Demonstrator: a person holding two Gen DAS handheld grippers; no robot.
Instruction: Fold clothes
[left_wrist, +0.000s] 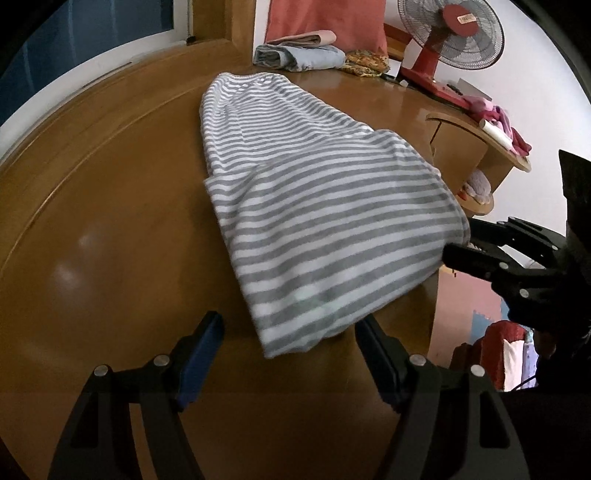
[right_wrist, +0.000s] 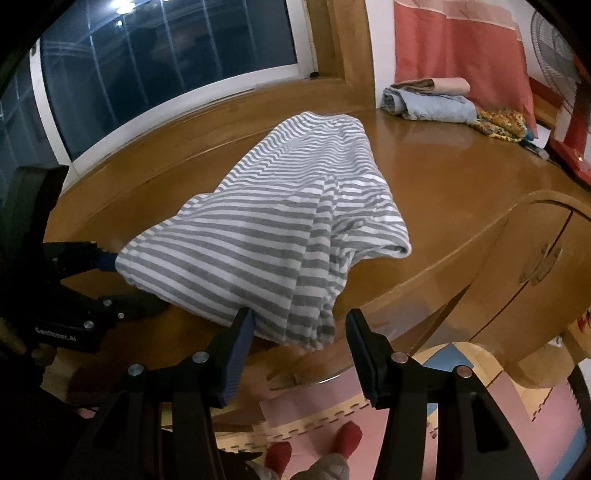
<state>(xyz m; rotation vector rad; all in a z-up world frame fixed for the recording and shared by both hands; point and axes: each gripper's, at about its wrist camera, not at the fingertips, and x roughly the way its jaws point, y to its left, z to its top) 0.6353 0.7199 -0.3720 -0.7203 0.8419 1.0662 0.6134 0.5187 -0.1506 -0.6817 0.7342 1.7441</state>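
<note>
Left gripper (left_wrist: 290, 365): jaws stand wide apart, nothing pressed between them; the near hem of the garment lies just in front of the blue pads
Right gripper (right_wrist: 300, 354): jaws also apart; the bunched corner of the garment hangs between them and lies against the left pad, not clamped
Striped garment (left_wrist: 295, 206): grey and white, spread along the middle of the table, its near end lifted and creased at the table edge
Table (left_wrist: 129, 221): glossy brown wood with a rounded edge
Far end of table: a stack of folded clothes (left_wrist: 299, 51) near the wall, a red fan (left_wrist: 450, 33) just beside
Room: dark window (right_wrist: 155, 62) behind the table, pink curtain (right_wrist: 454, 40), pink floor mat (right_wrist: 317, 410) below
</note>
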